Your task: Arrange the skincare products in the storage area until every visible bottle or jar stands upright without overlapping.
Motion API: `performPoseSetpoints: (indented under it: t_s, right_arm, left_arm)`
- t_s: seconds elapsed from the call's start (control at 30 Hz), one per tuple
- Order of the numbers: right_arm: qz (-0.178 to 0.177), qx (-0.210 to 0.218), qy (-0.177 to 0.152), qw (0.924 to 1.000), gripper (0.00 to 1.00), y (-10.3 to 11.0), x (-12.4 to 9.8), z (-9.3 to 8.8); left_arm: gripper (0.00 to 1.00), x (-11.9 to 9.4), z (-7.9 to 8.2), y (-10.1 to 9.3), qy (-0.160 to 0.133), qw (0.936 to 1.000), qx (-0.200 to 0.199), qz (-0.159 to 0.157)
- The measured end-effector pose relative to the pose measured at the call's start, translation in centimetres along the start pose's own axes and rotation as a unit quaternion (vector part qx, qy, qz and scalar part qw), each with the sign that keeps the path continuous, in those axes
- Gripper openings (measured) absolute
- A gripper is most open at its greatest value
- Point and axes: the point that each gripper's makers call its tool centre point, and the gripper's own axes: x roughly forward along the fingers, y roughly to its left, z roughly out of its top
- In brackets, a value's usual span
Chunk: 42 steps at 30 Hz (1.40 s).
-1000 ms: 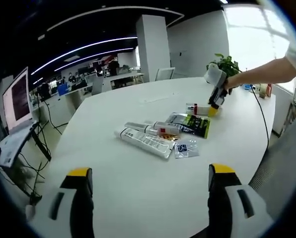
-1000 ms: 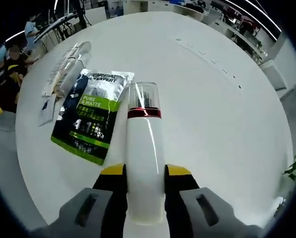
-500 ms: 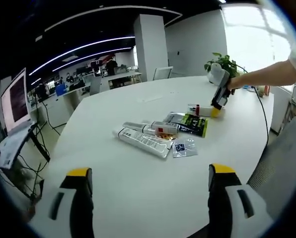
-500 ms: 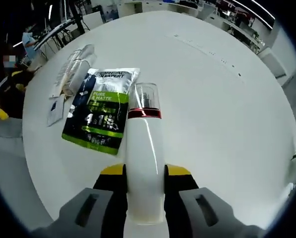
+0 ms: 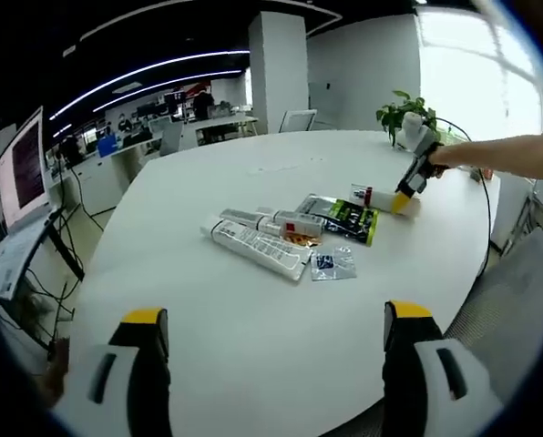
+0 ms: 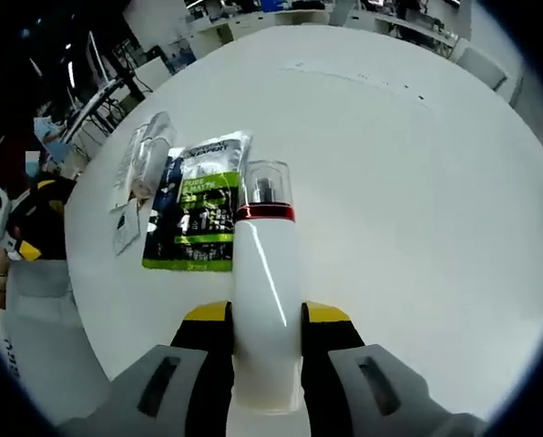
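My right gripper (image 6: 267, 320) is shut on a white bottle (image 6: 266, 300) with a red band and a clear cap; the bottle lies along the jaws, pointing away over the white table (image 6: 417, 164). In the left gripper view that same right gripper (image 5: 405, 193) holds the white bottle (image 5: 372, 197) at the table's far right. A green and black sachet (image 6: 197, 214) (image 5: 346, 218) lies flat next to the bottle. Beside it lie a long white tube (image 5: 253, 248), smaller bottles (image 5: 285, 225) and a small clear packet (image 5: 332, 263). My left gripper (image 5: 267, 346) hovers open over the near table edge.
A potted plant (image 5: 401, 114) stands at the table's far right edge, past a person's forearm (image 5: 504, 157). A cable (image 5: 484, 218) runs off the table there. A monitor (image 5: 16, 177) and desks stand at the left. A grey chair (image 5: 517, 300) sits at the right.
Both views have shifted with the hands. The right gripper has swung a little with the bottle still in it, so the sachet sits further left of the cap. The left gripper has stayed open.
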Motion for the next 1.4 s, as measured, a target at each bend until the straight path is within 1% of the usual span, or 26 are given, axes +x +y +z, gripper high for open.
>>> performPoseSetpoints:
  t_s: [0.03, 0.1, 0.2, 0.33, 0.37, 0.4, 0.43, 0.53, 0.57, 0.73, 0.77, 0.83, 0.87, 0.9, 0.93, 1.0, 1.03, 1.13, 1.17, 1.2, 1.23, 1.3, 1.37, 1.4]
  right_arm:
    - [0.003, 0.003, -0.005, 1.0, 0.26, 0.0, 0.0, 0.0]
    - [0.015, 0.02, -0.009, 0.9996, 0.27, 0.9, -0.1, -0.4]
    - [0.037, 0.062, -0.021, 0.9972, 0.27, 0.9, -0.4, -0.7]
    - [0.054, 0.094, -0.037, 0.9934, 0.27, 0.8, -0.7, -0.9]
    - [0.063, 0.111, -0.046, 0.9907, 0.27, 0.9, -0.8, -0.8]
    - [0.069, 0.117, -0.047, 0.9896, 0.27, 1.0, -0.8, -0.9]
    - [0.083, 0.128, -0.053, 0.9868, 0.27, 1.2, -0.9, -0.9]
    - [0.104, 0.149, -0.06, 0.9814, 0.27, 1.5, -1.0, -1.3]
    - [0.107, 0.154, -0.068, 0.9799, 0.27, 1.2, -1.0, -1.2]
    - [0.122, 0.182, -0.078, 0.9725, 0.27, 1.7, -0.9, -1.9]
    - [0.128, 0.187, -0.085, 0.9703, 0.27, 1.8, -1.0, -1.8]
    - [0.14, 0.208, -0.088, 0.964, 0.27, 2.0, -1.1, -1.9]
    - [0.143, 0.213, -0.094, 0.9619, 0.27, 2.1, -1.1, -2.0]
    - [0.145, 0.217, -0.094, 0.9608, 0.27, 2.2, -1.2, -2.0]
    - [0.15, 0.225, -0.096, 0.9581, 0.27, 2.3, -1.2, -2.1]
    - [0.163, 0.244, -0.109, 0.9497, 0.27, 2.6, -1.3, -2.1]
    - [0.168, 0.251, -0.111, 0.9468, 0.27, 2.7, -1.4, -2.2]
    - [0.193, 0.279, -0.128, 0.932, 0.26, 3.3, -1.6, -2.3]
    - [0.198, 0.287, -0.134, 0.9279, 0.26, 3.5, -1.6, -2.3]
    - [0.204, 0.298, -0.141, 0.9219, 0.26, 3.6, -1.7, -2.3]
    - [0.207, 0.303, -0.146, 0.9187, 0.26, 3.7, -1.7, -2.4]
    - [0.215, 0.315, -0.153, 0.9117, 0.26, 3.9, -1.7, -2.5]
    - [0.226, 0.324, -0.158, 0.9053, 0.26, 4.3, -1.7, -2.7]
    - [0.232, 0.33, -0.162, 0.9007, 0.26, 4.6, -1.8, -2.8]
  left_arm:
    - [0.93, 0.1, 0.1, 0.0, 0.001, 1.0, -0.001, 0.0]
    - [0.94, 0.1, 0.2, -0.2, 0.003, 1.0, 0.001, 0.0]
    - [0.94, 0.5, 0.4, -0.5, 0.01, 0.9998, 0.01, -0.01]
    - [0.94, 1.1, 0.9, -0.9, 0.012, 0.9994, 0.015, -0.027]
    - [0.94, 1.3, 1.1, -1.1, 0.012, 0.9993, 0.014, -0.032]
    - [0.94, 1.4, 1.2, -1.2, 0.011, 0.9992, 0.012, -0.035]
    - [0.94, 1.6, 1.5, -1.4, 0.009, 0.999, 0.013, -0.041]
    - [0.94, 2.2, 1.9, -1.8, 0.007, 0.9986, 0.015, -0.051]
    - [0.93, 2.5, 2.0, -2.1, 0.01, 0.9982, 0.015, -0.058]
    - [0.91, 3.5, 2.7, -3.3, 0.006, 0.9968, 0.014, -0.079]
    - [0.9, 3.6, 2.7, -3.5, 0.008, 0.9963, 0.017, -0.084]
    - [0.89, 4.0, 2.8, -3.9, 0.009, 0.9956, 0.018, -0.092]
    - [0.88, 4.2, 2.9, -4.0, 0.009, 0.9952, 0.018, -0.096]
    - [0.87, 4.3, 2.9, -4.2, 0.01, 0.9947, 0.016, -0.101]
    - [0.86, 4.4, 2.8, -4.6, 0.012, 0.9942, 0.013, -0.106]
    - [0.85, 4.6, 2.8, -5.1, 0.016, 0.9932, 0.004, -0.116]
    - [0.85, 4.7, 2.8, -5.3, 0.016, 0.9928, 0.003, -0.119]
    - [0.84, 5.1, 3.0, -5.7, 0.016, 0.9913, -0.002, -0.131]
    - [0.84, 5.2, 3.0, -6.0, 0.015, 0.9902, -0.009, -0.138]
    - [0.84, 5.3, 3.1, -6.2, 0.013, 0.989, -0.017, -0.146]
    - [0.83, 5.4, 3.3, -6.9, 0.008, 0.9855, -0.043, -0.164]
    - [0.82, 5.5, 3.5, -7.3, 0.006, 0.9809, -0.071, -0.181]
    - [0.81, 5.8, 3.4, -7.4, 0.006, 0.9797, -0.072, -0.187]
    - [0.81, 5.9, 3.4, -7.6, 0.006, 0.9783, -0.077, -0.192]
